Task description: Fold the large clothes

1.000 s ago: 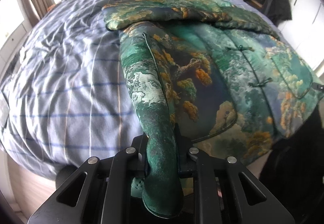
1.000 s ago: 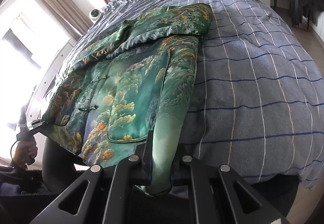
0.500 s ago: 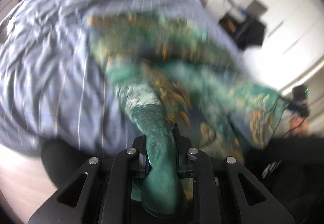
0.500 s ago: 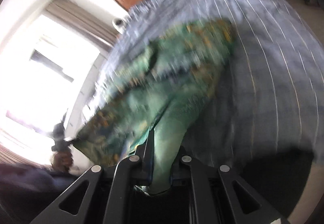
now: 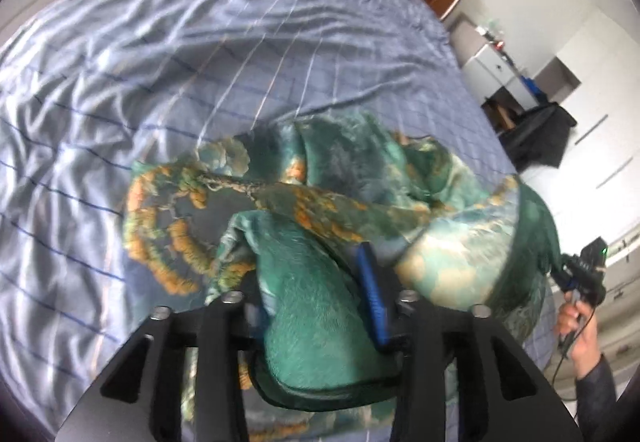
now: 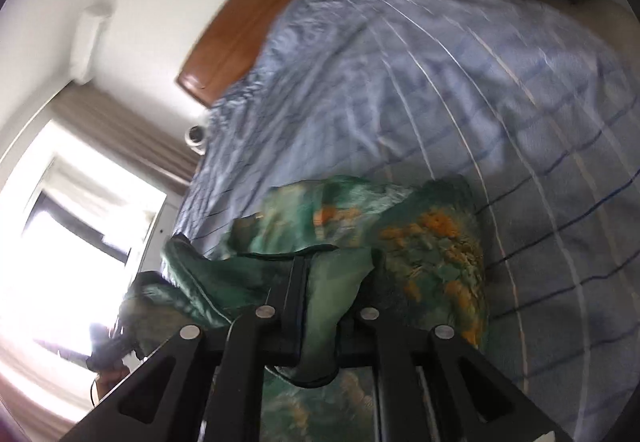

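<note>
Blue checked bed (image 5: 248, 54) ahead of both tongs, green patterned jacket (image 5: 360, 198) bunched on it.
Left tongs (image 5: 320, 306) opening, jacket cloth between the blue pads; right tongs (image 6: 332, 294) pinching a jacket fold, rest heaped just beyond.

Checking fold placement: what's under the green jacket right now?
The green jacket, bunched, lies on the blue checked bedsheet. Sheet shows all around it; anything directly beneath is covered by fabric.
</note>
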`<state>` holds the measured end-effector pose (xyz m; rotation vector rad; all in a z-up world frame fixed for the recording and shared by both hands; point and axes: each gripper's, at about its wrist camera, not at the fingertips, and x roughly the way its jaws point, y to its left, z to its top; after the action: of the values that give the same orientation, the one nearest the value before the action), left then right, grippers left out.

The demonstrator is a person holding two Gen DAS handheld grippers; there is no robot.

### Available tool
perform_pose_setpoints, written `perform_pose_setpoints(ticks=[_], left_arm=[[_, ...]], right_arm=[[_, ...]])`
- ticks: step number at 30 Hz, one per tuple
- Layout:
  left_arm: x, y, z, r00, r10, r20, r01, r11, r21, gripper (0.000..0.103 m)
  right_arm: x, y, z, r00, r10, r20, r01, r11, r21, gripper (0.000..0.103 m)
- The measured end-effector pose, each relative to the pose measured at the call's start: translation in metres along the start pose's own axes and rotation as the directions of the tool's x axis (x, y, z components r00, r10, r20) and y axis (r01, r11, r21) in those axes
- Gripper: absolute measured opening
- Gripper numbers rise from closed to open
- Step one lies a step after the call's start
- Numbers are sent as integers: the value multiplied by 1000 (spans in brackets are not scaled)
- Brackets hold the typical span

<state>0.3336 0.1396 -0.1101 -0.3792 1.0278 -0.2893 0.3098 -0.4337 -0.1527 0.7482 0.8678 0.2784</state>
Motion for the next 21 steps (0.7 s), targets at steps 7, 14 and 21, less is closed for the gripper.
perform_pose_setpoints(ticks=[7,14,21], left_arm=[[-34,16,3,986,-157,48,159,986,-42,92],[-41,28,-5,990,-137,37,134,989,56,98],[29,7,15,997,-45,-68,52,992,114,98]], right_arm=[[6,-21,5,991,133,11,-133,974,182,60],[-21,2,21,1000,28,-3,-28,1000,9,81],[28,31,12,960,-272,-64,240,921,-308,81]])
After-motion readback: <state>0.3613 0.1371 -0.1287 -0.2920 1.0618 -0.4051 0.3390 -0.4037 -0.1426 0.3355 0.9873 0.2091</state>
